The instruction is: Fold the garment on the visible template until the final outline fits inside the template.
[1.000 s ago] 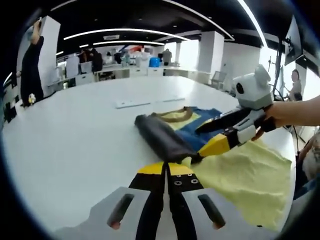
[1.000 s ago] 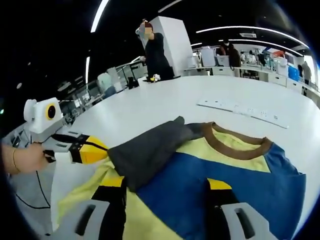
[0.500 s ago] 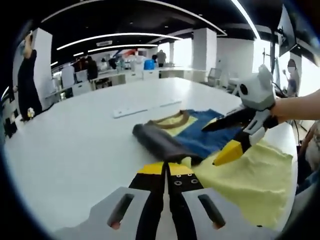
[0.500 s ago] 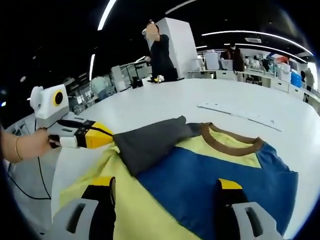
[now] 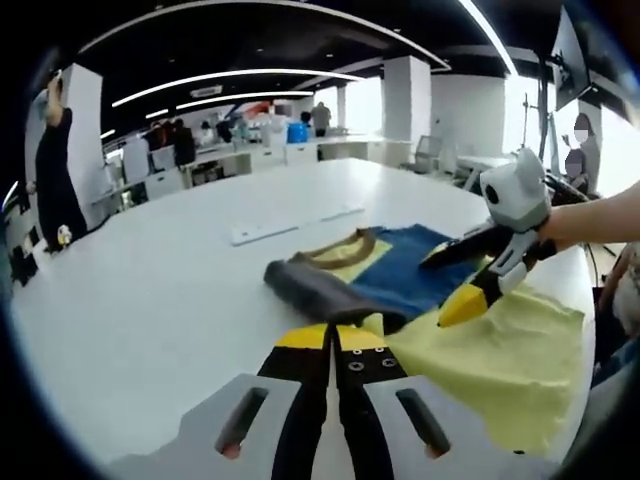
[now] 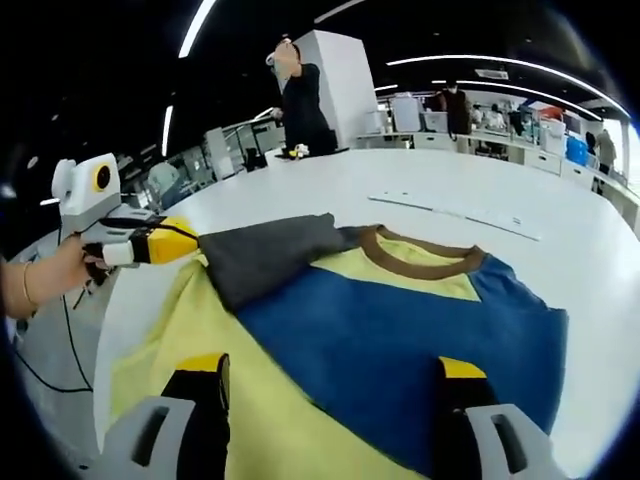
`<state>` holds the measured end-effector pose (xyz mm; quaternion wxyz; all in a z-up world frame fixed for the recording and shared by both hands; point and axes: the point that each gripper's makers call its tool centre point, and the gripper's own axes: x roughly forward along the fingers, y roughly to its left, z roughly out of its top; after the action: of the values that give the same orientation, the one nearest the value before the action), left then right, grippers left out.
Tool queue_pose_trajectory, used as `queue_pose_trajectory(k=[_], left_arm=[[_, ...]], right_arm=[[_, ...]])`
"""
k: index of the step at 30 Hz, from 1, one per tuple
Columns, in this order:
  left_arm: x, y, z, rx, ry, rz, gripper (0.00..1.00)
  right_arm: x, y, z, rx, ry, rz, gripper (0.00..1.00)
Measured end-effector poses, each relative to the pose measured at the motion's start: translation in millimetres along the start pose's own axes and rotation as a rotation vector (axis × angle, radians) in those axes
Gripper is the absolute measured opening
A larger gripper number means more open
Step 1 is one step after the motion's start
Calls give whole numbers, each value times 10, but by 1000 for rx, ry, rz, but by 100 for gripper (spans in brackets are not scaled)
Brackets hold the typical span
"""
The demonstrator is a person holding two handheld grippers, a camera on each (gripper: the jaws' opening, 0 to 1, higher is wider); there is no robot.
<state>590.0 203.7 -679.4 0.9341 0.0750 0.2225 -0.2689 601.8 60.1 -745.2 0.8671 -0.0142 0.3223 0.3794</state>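
Garment (image 6: 380,340): a T-shirt with blue upper body, yellow lower body and brown collar (image 6: 415,262), lying flat on the white desk (image 5: 150,300), its dark grey sleeve (image 6: 265,255) folded inward across the chest. Progress: judged early; one sleeve is turned in, while the opposite side and the yellow hem remain spread, so further folds are left. No template outline can be made out.

Left hand-held gripper (image 5: 335,345): jaws pressed together, empty, just short of the garment's edge. Right hand-held gripper (image 6: 330,375): jaws spread wide, holding nothing, above the yellow fabric.

Surroundings: a white strip (image 5: 285,222) lies beyond the collar; farther off, an open-plan office with ceiling light bars and standing people.
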Motion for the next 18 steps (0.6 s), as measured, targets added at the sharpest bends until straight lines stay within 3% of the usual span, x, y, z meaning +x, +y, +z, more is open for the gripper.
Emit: queue_pose_trajectory(k=[10, 18], left_arm=[[-97, 141, 66, -13, -12, 43, 0], [-213, 370, 63, -17, -11, 99, 0]], right_arm=[[-20, -53, -16, -6, 5, -15, 80], [-22, -39, -17, -9, 6, -8, 80]])
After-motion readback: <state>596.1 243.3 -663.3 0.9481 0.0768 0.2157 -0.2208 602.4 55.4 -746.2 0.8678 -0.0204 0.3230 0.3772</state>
